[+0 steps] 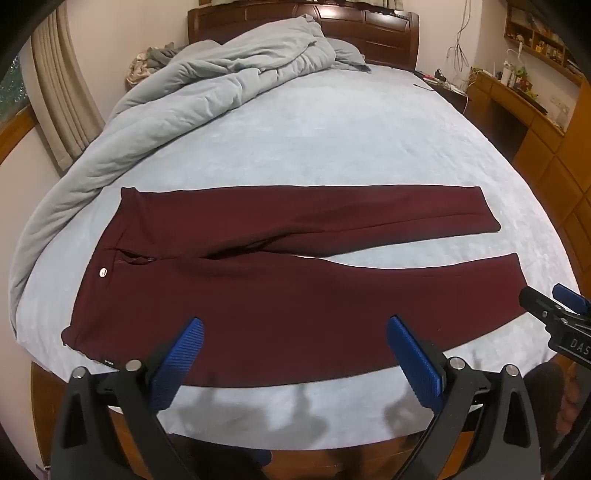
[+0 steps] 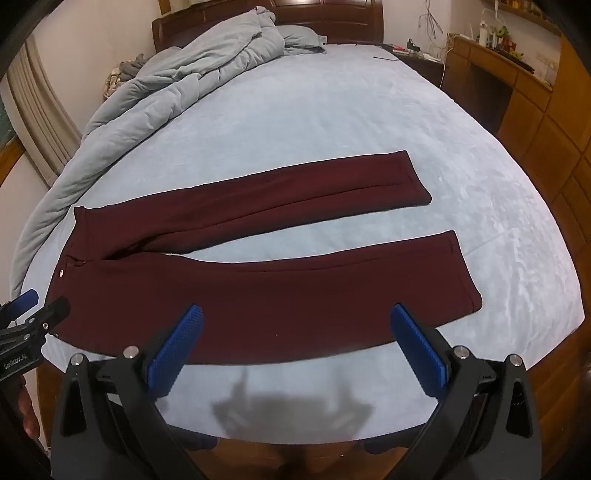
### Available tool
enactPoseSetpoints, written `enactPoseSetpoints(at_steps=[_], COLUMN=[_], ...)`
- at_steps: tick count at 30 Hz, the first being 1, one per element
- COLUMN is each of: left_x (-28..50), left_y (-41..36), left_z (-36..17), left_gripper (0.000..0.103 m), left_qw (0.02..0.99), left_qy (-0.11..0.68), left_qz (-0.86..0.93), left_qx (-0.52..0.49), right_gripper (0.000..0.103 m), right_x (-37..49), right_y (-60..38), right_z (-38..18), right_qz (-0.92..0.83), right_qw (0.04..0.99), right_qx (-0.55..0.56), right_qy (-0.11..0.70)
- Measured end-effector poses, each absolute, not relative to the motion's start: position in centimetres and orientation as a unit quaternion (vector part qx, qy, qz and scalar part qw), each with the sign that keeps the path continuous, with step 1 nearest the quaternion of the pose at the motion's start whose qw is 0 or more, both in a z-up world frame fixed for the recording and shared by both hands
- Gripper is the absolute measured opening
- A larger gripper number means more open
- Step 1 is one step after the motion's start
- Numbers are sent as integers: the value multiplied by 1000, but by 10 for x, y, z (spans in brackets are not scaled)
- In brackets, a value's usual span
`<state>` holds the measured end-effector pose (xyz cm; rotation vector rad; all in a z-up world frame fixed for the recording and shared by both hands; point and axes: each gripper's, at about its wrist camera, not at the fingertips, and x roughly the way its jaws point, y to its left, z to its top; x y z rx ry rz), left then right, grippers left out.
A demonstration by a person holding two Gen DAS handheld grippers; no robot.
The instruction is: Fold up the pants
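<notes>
Dark red pants [image 1: 258, 291] lie flat on the light blue bed [image 1: 332, 140], waistband to the left, both legs spread apart toward the right. They also show in the right wrist view [image 2: 277, 295]. My left gripper [image 1: 295, 328] is open and empty, held above the near leg by the bed's front edge. My right gripper [image 2: 295, 314] is open and empty, above the near leg further right. The right gripper shows at the right edge of the left wrist view [image 1: 554, 306]; the left gripper shows at the left edge of the right wrist view [image 2: 40, 306].
A rumpled grey duvet [image 1: 177, 96] is piled along the far left of the bed, up to the dark wooden headboard [image 1: 388, 29]. A wooden desk [image 1: 517, 99] with clutter stands at the right. A curtain [image 1: 62, 92] hangs at the left.
</notes>
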<state>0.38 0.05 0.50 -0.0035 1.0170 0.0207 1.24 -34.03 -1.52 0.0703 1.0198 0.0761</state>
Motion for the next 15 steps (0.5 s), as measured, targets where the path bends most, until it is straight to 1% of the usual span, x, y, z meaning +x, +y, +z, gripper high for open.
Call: enactPoseSetpoints(at_steps=[15], left_x=[4], left_y=[-2], left_z=[5], left_gripper=[99], left_qw=[873], left_qy=[488], left_qz=[12], left_qx=[-3], right_gripper=[101], right_x=[10], right_y=[-338], right_z=[-14], right_qz=[36], right_qw=[872], right_qx=[31], right_qy=[487])
